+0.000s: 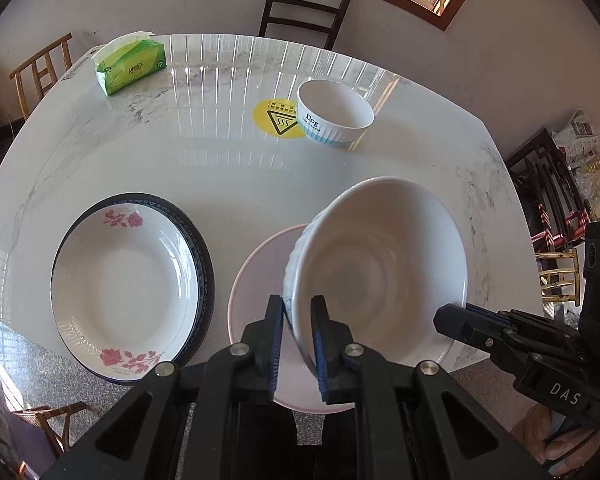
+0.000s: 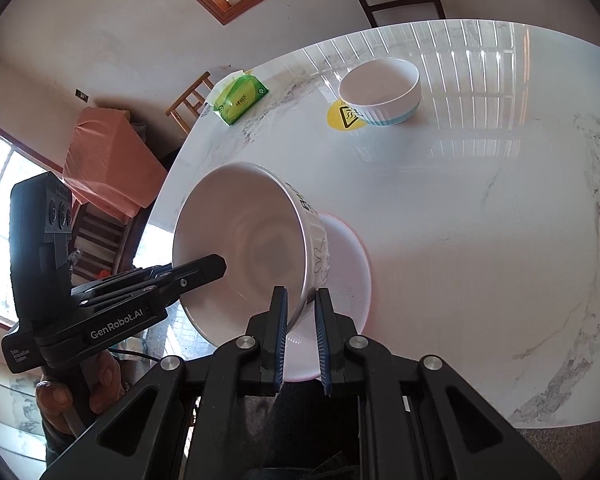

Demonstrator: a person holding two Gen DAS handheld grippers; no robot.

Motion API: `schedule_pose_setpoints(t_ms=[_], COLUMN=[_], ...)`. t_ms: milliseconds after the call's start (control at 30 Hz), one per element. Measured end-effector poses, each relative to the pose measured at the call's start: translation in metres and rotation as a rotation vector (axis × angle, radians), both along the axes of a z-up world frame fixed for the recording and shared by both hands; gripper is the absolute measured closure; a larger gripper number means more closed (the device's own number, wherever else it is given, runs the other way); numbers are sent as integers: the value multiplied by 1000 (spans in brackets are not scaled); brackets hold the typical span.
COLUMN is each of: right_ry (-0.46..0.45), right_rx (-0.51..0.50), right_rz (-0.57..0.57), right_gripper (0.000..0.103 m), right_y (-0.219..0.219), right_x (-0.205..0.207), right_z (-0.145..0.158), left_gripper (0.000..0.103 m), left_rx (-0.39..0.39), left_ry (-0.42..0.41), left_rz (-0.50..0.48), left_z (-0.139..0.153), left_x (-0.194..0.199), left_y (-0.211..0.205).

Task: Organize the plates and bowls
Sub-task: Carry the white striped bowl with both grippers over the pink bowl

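Observation:
A large white bowl (image 1: 380, 264) is held off the table above a pink plate (image 1: 256, 280) near the front edge. My left gripper (image 1: 298, 320) is shut on the bowl's left rim. My right gripper (image 2: 302, 312) is shut on its opposite rim; the bowl (image 2: 244, 248) and pink plate (image 2: 348, 264) show in the right wrist view too. A rose-patterned plate (image 1: 120, 276) lies on a dark-rimmed plate (image 1: 204, 256) to the left. A small white bowl (image 1: 334, 114) with blue base stands further back, also in the right wrist view (image 2: 380, 92).
A green tissue pack (image 1: 130, 66) lies at the table's far left corner. A yellow warning sticker (image 1: 276, 118) is beside the small bowl. Chairs stand around the white marble table (image 1: 240, 172); the table's front edge runs just under the plates.

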State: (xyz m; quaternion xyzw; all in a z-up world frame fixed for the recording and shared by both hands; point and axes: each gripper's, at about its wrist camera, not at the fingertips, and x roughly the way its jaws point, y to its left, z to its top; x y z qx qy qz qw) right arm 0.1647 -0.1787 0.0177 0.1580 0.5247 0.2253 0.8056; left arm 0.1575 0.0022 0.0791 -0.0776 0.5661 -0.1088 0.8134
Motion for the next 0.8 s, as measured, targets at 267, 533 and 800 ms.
schedule_pose_setpoints(t_ms=[267, 533, 800], right_ry=[16, 34, 44], right_rx=[-15, -23, -34], right_rz=[4, 9, 6], right_gripper=[89, 89, 89], right_y=[-1, -1, 0], right_x=[-12, -18, -15], right_z=[-11, -19, -24], left_gripper=[89, 89, 89], left_rx=[-11, -4, 2], left_ry=[41, 64, 89], left_rz=[5, -2, -1], left_z=[-16, -26, -39], left_x=[-12, -17, -16], left_y=[1, 1, 0])
